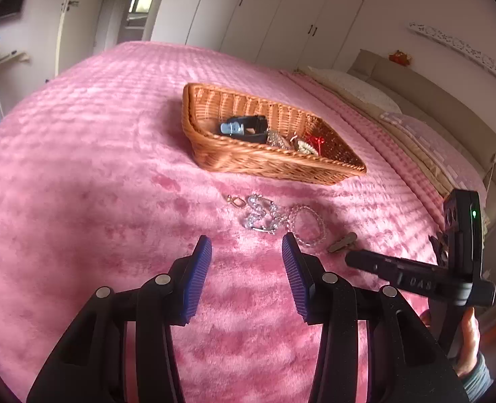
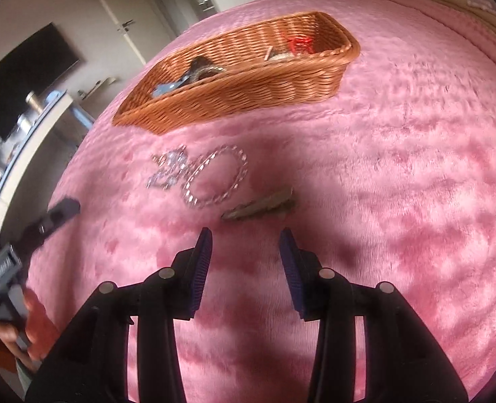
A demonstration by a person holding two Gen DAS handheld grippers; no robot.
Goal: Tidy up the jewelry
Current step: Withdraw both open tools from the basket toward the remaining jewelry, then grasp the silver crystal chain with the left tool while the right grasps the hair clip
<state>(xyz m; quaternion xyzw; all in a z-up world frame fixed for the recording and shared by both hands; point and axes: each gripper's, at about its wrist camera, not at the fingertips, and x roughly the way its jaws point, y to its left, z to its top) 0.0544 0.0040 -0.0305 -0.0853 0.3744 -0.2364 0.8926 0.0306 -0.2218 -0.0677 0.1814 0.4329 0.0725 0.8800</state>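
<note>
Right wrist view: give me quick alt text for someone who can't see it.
The open, empty right gripper points down at a flat metallic hair clip on a pink plush bedspread. Beyond the clip lie a clear beaded bracelet and a tangle of crystal jewelry, then a wicker basket holding several pieces.

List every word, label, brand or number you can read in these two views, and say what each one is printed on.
"DAS": raised letters on the black body of the right gripper, seen in the left wrist view.
A label on the grey body of the left gripper in the right wrist view: blurred, not readable.
Nothing readable on the wicker basket, the jewelry on the pink blanket, or the wardrobe doors.
</note>
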